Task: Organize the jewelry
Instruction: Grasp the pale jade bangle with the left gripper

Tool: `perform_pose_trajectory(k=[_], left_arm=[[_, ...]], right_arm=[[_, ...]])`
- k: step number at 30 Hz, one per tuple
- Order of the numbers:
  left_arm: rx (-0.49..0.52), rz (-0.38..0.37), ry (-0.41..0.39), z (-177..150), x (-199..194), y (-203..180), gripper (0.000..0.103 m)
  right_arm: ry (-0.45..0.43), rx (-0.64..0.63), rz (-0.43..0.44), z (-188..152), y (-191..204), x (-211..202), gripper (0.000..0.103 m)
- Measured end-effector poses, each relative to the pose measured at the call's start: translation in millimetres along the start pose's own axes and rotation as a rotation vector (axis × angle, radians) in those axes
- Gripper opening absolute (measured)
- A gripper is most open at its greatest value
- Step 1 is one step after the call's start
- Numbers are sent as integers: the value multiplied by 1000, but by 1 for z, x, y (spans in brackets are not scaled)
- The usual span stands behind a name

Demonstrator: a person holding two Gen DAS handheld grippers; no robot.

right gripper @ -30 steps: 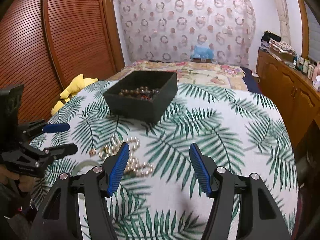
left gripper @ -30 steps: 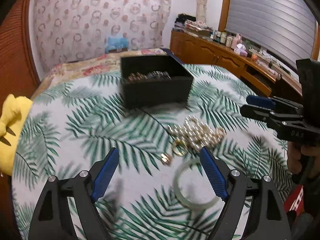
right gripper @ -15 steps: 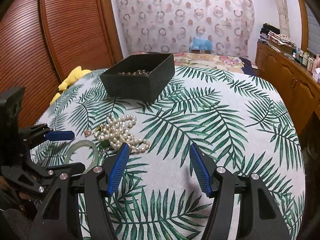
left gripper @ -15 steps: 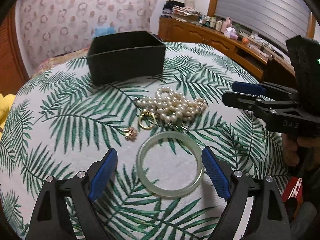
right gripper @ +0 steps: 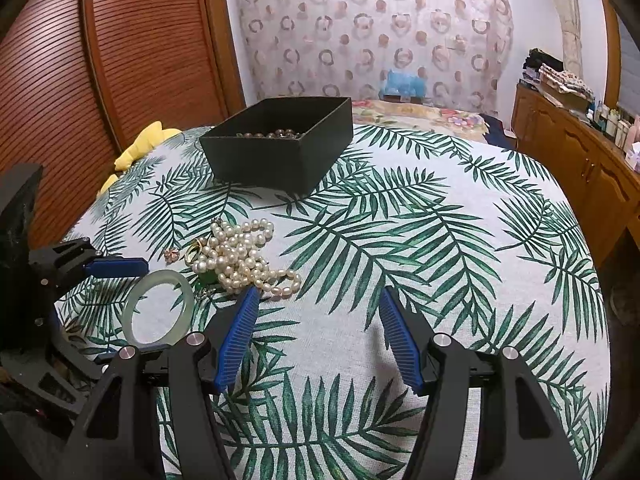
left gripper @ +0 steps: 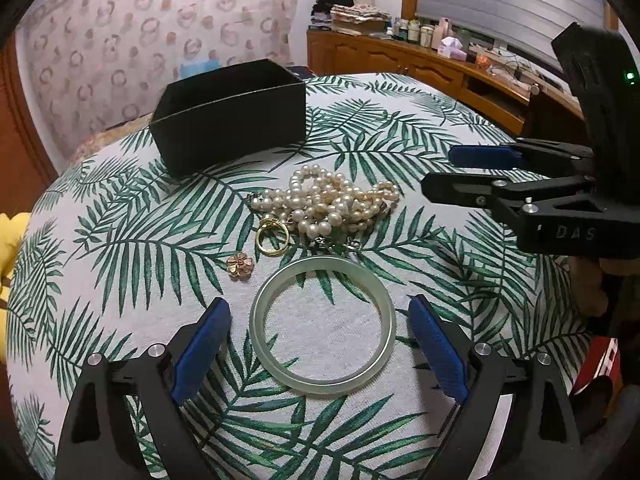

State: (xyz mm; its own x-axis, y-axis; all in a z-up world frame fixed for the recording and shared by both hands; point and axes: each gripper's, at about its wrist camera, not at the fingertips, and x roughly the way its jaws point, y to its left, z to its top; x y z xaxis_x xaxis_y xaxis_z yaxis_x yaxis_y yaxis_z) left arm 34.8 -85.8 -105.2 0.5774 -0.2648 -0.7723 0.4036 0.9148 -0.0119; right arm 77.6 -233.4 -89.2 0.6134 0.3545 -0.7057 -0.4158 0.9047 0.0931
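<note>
Straddling the bangle with spread left tongs, risking it skidding toward the pearls at twelve o'clock; right tongs are hanging spread, empty.

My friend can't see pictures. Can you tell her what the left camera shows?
The left tool hangs open around a pale green bangle lying on a leaf-print cloth, not touching it. Behind the bangle sit a pearl necklace, a gold ring, a small flower piece and a black box.
</note>
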Motion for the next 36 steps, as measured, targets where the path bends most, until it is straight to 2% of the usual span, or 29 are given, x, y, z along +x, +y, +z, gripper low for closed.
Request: perform_pose_trajectory(k=[1,3,8,15,18,26,32,36], left_arm=[[-2,-5,-3,0,-1,1,82],[-5,-11,-14,-1,-3,2,69],[-25,-37,-30,-4,-10,6,69],[-63,-28,-78,-3,-24,20,69],[-77,-24,-87,-4,-27,26,69],[-95,-21,-94,-6,-29,31,69],[-91,-21,-90,-6,-28,31,69],[-93,-21,-91,-6,-27,31,69]], right_arm=[[1,-1,0,0,0,0,65],[3,-2,1,0,0,1,65],[18,-29,5,1,5,6,65],[57,-147,-3,11,17,16,64],[88,-194,-8,14,19,24,56],[127,-257,10,18,28,40,50],[118,-270,42,19,34,42,33],[119,-255,53,21,30,42,16]])
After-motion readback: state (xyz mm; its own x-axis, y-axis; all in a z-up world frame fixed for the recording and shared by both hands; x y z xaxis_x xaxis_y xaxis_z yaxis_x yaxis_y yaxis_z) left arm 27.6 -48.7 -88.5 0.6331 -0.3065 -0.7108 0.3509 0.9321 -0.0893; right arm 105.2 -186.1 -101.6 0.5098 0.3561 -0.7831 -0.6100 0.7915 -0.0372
